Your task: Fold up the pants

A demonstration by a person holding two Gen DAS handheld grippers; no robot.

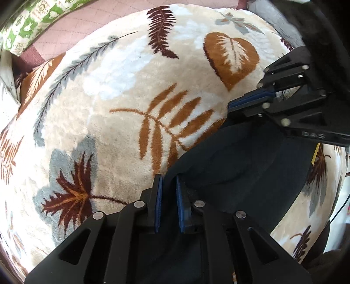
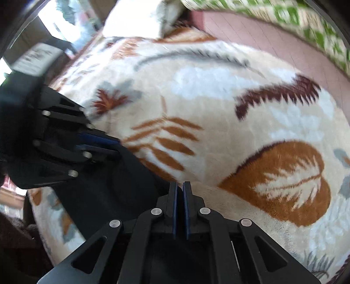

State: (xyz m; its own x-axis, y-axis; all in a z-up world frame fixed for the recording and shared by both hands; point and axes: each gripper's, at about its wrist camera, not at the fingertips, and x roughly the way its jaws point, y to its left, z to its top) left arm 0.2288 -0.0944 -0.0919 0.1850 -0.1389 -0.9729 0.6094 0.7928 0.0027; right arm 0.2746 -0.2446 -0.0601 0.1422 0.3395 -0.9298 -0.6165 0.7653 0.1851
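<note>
- Left wrist view: left gripper (image 1: 169, 181) points down at the dark pants (image 1: 240, 170), which lie on a cream blanket (image 1: 113, 122) printed with brown, rust and grey leaves.
- Its blue pads (image 1: 158, 205) stand narrow, with a fold of the pants' edge running up between them; the cloth looks pinched.
- Same view, far right: right gripper (image 1: 229, 107) at the far edge of the pants, pads drawn together on the cloth's corner.
- Only this view shows raised letters on the right gripper's black body, reading "DAS", and a yellow strip just under it.
- Only this view shows the pants' spread: they run from the near centre toward the right, rumpled, with blanket showing beyond them on the right.
- Right wrist view: pads of the right gripper (image 2: 180, 184) nearly meet; a thin dark edge of the pants (image 2: 105, 196) sits at their base. Picture is blurred, so the contact is not sharp.
- Same view, left: left gripper (image 2: 116, 146) over the pants' far-left edge, pads close together.
- Only this view shows a white label (image 2: 35, 59) on the left gripper's top; its print is too blurred to read.
- Both views: pink quilted sheet (image 1: 87, 24) beyond the blanket, then a green-and-white patterned cloth (image 1: 37, 19) bearing letters I cannot read.
</note>
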